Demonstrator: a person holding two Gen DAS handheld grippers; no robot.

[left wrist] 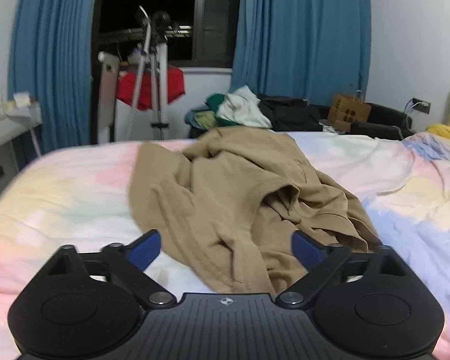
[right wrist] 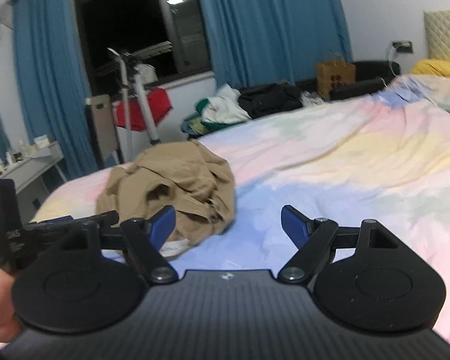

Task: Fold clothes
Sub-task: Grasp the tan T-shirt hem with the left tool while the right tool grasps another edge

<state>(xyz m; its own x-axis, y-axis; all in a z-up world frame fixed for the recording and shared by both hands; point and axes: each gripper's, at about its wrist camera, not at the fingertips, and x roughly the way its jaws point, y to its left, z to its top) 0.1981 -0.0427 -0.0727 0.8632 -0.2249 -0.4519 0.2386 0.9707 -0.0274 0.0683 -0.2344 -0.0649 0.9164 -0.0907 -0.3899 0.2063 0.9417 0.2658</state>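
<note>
Both claws gape empty over the pastel bed (left wrist: pixel 75 180): the left claw (left wrist: pixel 225 249) hangs right at the near hem of the crumpled tan shirt (left wrist: pixel 225 186), which stretches away from it, while the right claw (right wrist: pixel 227 225) sits off to its right.

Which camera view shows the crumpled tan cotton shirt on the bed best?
The left wrist view: the crumpled tan cotton shirt fills the centre, with seams visible. The right wrist view shows it smaller, at left, partly behind a blue finger.
</note>
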